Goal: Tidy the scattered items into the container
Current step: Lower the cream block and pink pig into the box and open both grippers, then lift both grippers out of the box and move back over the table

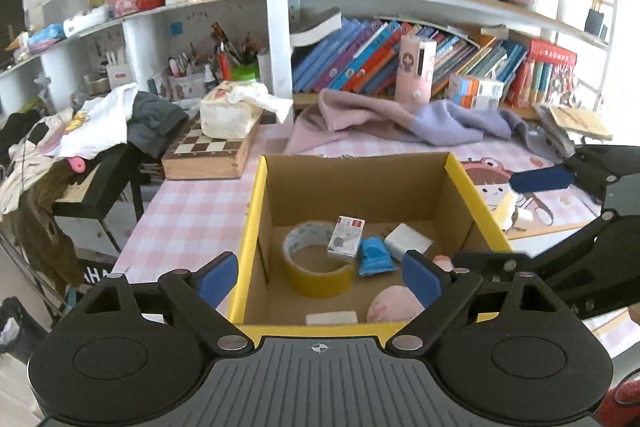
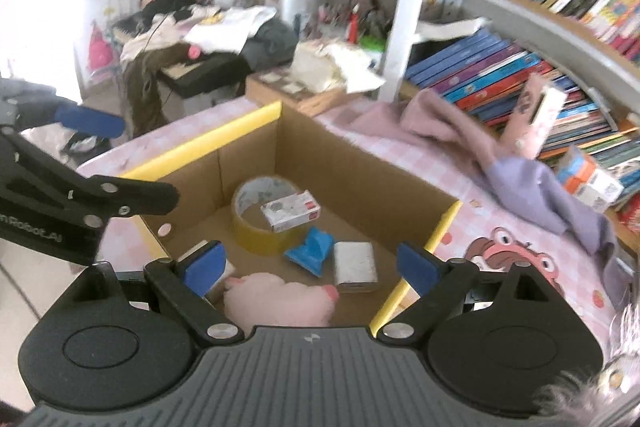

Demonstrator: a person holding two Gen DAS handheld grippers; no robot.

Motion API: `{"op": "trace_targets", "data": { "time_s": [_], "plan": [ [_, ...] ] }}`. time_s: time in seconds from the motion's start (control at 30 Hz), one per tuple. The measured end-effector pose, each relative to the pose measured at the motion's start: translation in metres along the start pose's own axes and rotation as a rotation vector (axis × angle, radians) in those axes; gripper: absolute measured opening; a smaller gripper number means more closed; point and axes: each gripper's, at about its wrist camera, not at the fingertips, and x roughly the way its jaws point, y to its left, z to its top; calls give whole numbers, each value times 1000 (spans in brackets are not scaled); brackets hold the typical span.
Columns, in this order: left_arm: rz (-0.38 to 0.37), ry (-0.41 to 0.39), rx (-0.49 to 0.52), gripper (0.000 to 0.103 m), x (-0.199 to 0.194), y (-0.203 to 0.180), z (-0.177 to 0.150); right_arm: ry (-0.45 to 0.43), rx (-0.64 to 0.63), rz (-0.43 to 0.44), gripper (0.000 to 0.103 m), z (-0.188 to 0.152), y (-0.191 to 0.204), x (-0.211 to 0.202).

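Note:
An open cardboard box with yellow rims (image 1: 256,211) (image 2: 248,123) stands on the pink checked table. Inside lie a yellow tape roll (image 1: 316,259) (image 2: 260,223), a small white and red carton (image 1: 346,237) (image 2: 292,215), a blue packet (image 1: 374,257) (image 2: 312,251), a white block (image 1: 408,241) (image 2: 356,267), a pink plush toy (image 1: 390,305) (image 2: 280,297) and a flat white piece (image 1: 331,317). My left gripper (image 1: 320,277) is open and empty over the box's near edge. My right gripper (image 2: 308,267) is open and empty above the plush toy.
A pink and lilac cloth (image 1: 400,119) (image 2: 500,155) lies behind the box. A chess box (image 1: 208,151) with a tissue pack sits at the left. Bookshelves (image 1: 420,59) fill the back. The right gripper's fingers (image 1: 540,179) show in the left wrist view. A cartoon mat (image 2: 512,259) lies right of the box.

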Motion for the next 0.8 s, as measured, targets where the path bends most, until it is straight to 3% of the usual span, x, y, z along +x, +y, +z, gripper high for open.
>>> {"op": "trace_targets", "data": {
  "time_s": [0.33,0.8],
  "plan": [
    [10,-51,-28,91,-32,-7,-27,-148,99,-162,93,-28,0,-52],
    [25,-88,30,95,-71,-43,-68,-122,159,-222,93,-86,30,-100]
  ]
}}
